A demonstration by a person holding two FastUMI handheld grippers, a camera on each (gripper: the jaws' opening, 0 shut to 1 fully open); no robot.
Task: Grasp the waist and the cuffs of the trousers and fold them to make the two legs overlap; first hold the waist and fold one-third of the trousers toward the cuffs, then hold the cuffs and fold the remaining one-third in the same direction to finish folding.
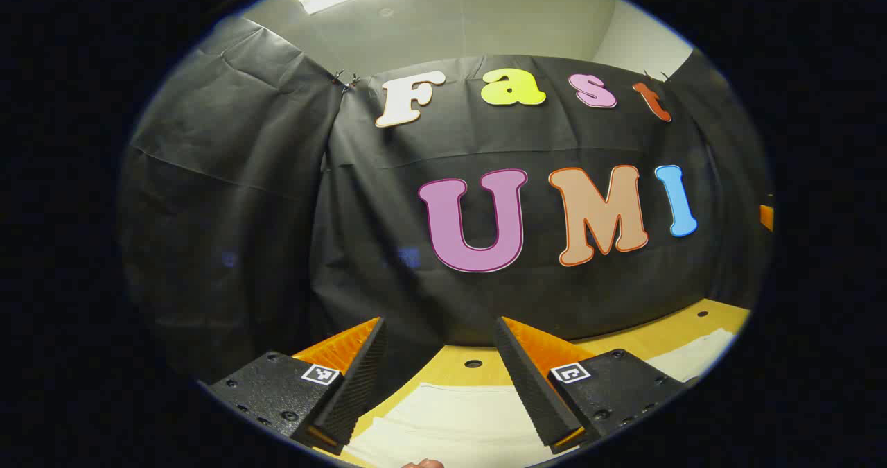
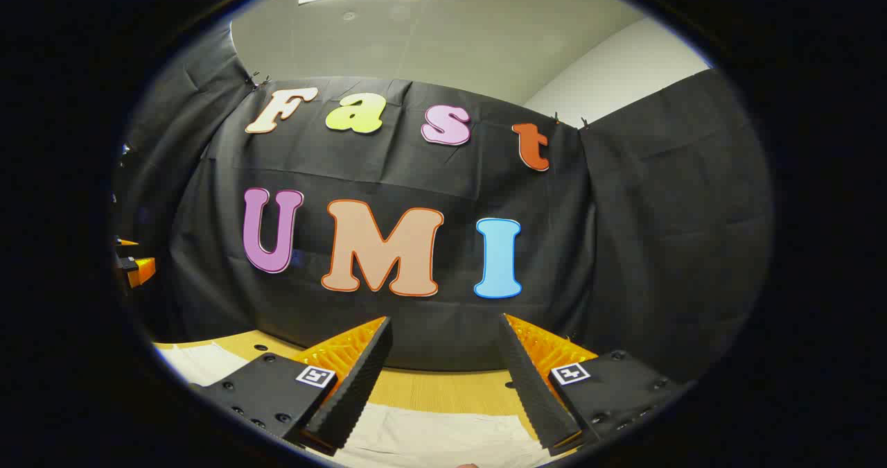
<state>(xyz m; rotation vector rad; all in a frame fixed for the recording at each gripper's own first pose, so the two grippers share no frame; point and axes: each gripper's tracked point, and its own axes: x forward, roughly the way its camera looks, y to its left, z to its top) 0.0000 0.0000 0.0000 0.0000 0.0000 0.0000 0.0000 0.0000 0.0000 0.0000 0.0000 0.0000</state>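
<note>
Left gripper view has the wooden table [image 1: 627,340] with pale trousers [image 1: 450,412] lying flat on it, below the left gripper [image 1: 443,378], fingers spread wide and empty. Right gripper [image 2: 443,378], likewise splayed, hovers over the same cloth; folding looks unstarted, though the layers are hard to judge.

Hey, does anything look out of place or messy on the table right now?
Nothing stands out. The pale trousers lie flat on the wooden table, with no obvious bunching in the part that shows. The left gripper and right gripper are both open above them, holding nothing.
</note>
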